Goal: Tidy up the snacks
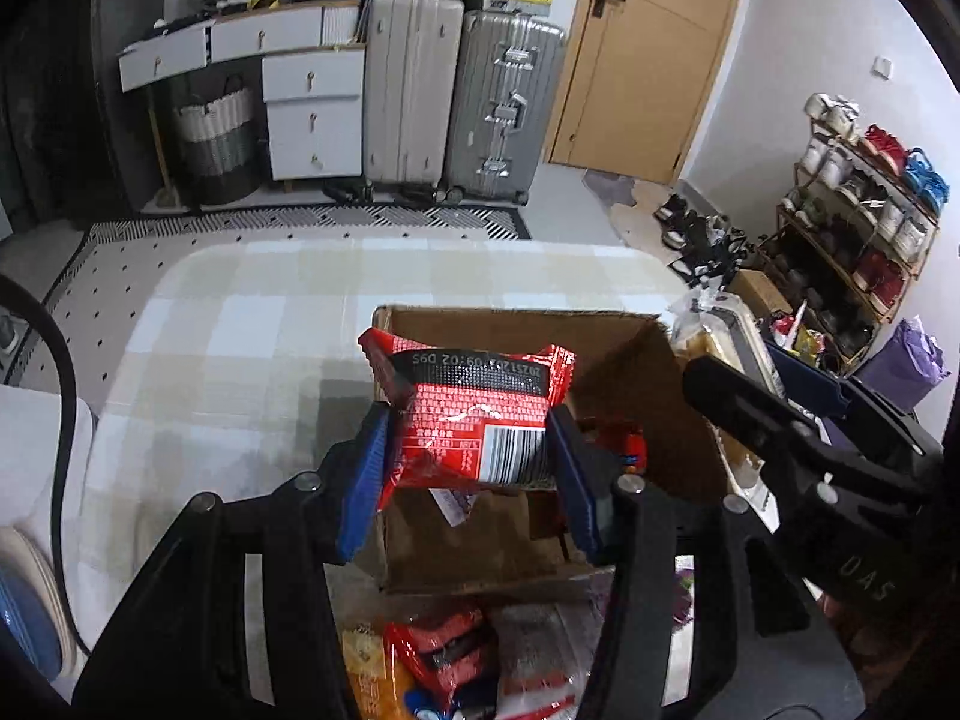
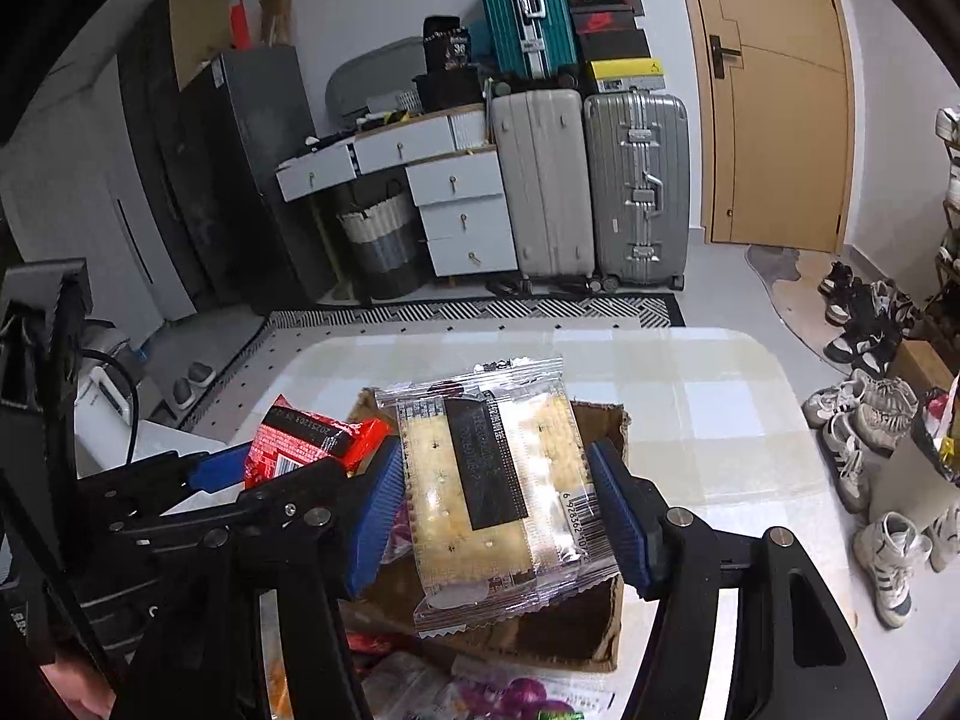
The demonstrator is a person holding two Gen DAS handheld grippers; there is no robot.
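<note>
Over the cardboard box (image 1: 606, 354), left claw (image 1: 468, 468) pinches a barcoded red packet (image 1: 474, 414); right claw (image 2: 498, 510) pinches barcoded crackers (image 2: 486, 492).

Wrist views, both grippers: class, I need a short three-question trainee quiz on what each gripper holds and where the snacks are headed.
1. True or false: the left gripper is empty.
2. What does the right gripper hold? A) a clear cracker packet B) a shoe C) a bottle
3. Name the open container below both held packets.

Key: 1. False; it is shut on the red snack packet. 2. A, the clear cracker packet. 3. The cardboard box on the checked table.
</note>
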